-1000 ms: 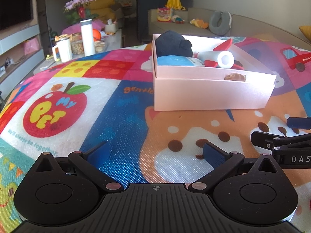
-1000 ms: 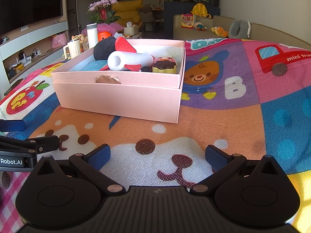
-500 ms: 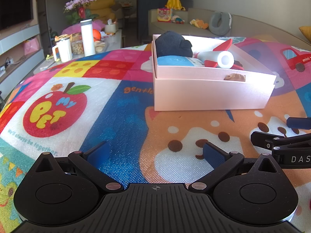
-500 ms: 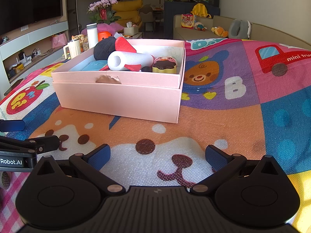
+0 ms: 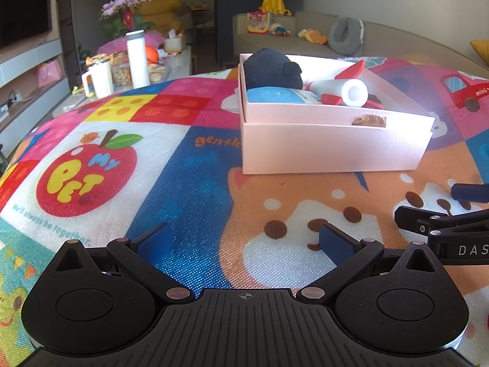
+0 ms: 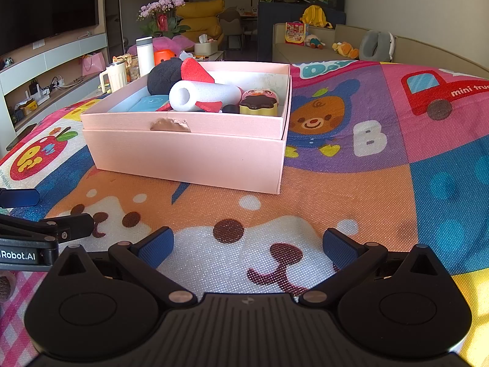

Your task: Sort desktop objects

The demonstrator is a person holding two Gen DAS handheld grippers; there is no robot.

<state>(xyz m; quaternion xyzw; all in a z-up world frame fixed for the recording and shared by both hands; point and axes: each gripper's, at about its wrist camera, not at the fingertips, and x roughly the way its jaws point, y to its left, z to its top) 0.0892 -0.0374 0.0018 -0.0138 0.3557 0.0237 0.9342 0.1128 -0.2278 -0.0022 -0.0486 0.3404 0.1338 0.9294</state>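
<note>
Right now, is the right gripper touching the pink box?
Apart. The right wrist view shows bare mat between the open right gripper and the pink box.

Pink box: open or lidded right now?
Open. The pink box has no lid on top; foam rocket and dark plush show inside.

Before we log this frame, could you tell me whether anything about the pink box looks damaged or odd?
Yes: the pink box has a torn patch on the front rim of its inner tray, showing brown beneath the pink covering. The foam rocket lies on its side atop the other items, poking above the rim. Nothing is spilled on the mat.
</note>
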